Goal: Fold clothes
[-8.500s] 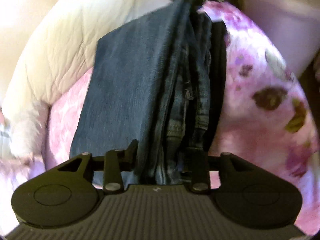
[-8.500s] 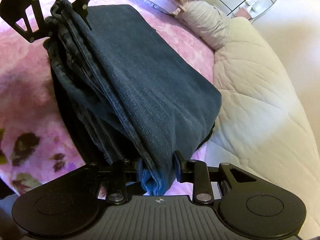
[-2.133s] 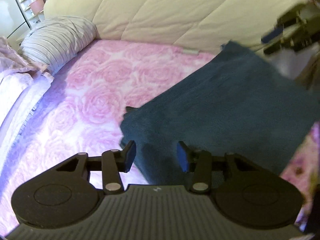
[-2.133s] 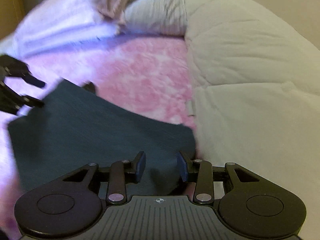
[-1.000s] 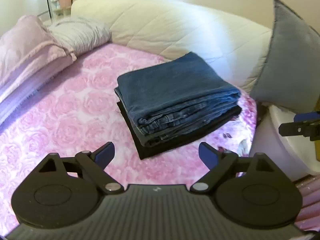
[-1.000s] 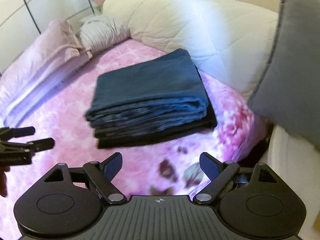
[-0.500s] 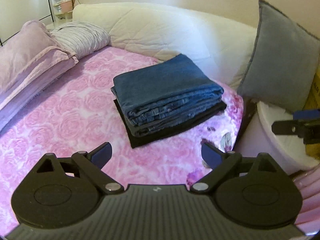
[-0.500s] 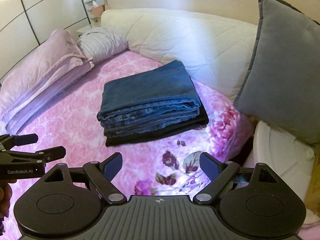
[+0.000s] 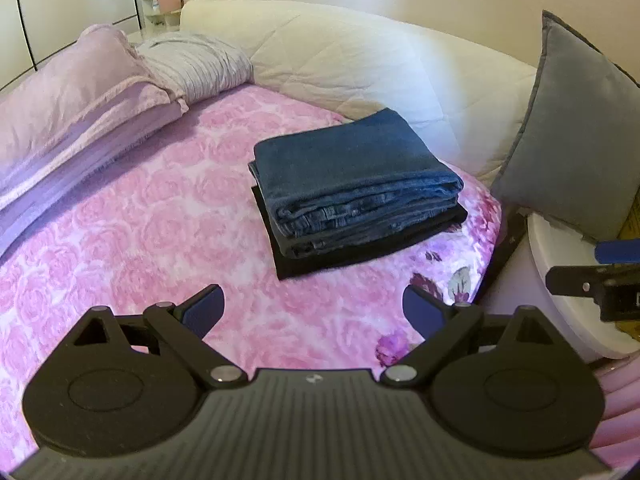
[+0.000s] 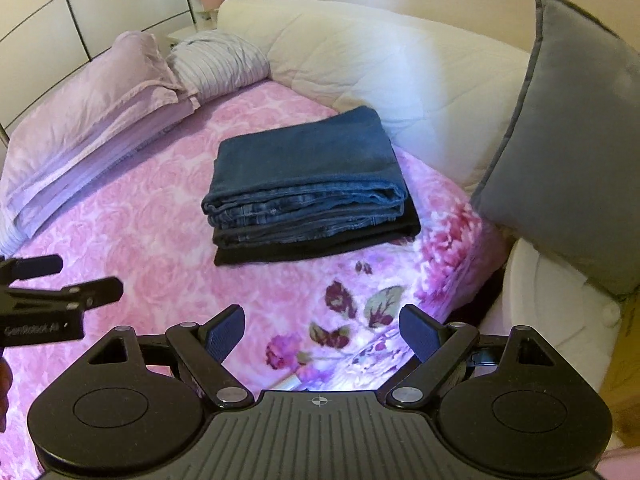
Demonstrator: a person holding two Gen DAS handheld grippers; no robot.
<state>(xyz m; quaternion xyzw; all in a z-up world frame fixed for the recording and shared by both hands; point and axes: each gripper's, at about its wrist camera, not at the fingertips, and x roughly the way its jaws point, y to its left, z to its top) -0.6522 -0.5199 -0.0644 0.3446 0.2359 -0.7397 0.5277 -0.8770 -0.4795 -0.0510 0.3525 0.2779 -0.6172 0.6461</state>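
Observation:
Folded blue jeans [image 9: 352, 172] lie stacked on a folded black garment [image 9: 372, 246] on the pink rose bedspread [image 9: 152, 224], near the bed's right edge. The stack also shows in the right wrist view [image 10: 308, 168]. My left gripper [image 9: 314, 312] is open and empty, well back from the stack. My right gripper [image 10: 320, 330] is open and empty, also back from it. The left gripper shows from the side in the right wrist view [image 10: 60, 284]; the right gripper shows at the left wrist view's right edge [image 9: 592, 276].
A cream quilted headboard [image 9: 360, 60] curves behind the stack. A grey cushion [image 10: 568, 140] stands at the right on a white round surface [image 10: 552, 300]. A striped pillow [image 9: 196, 64] and lilac folded bedding [image 9: 68, 108] lie at the far left.
Both grippers let go of the jeans, opened wide and drew back from the stack. In the last half second they pulled back slightly further; the stack lies still.

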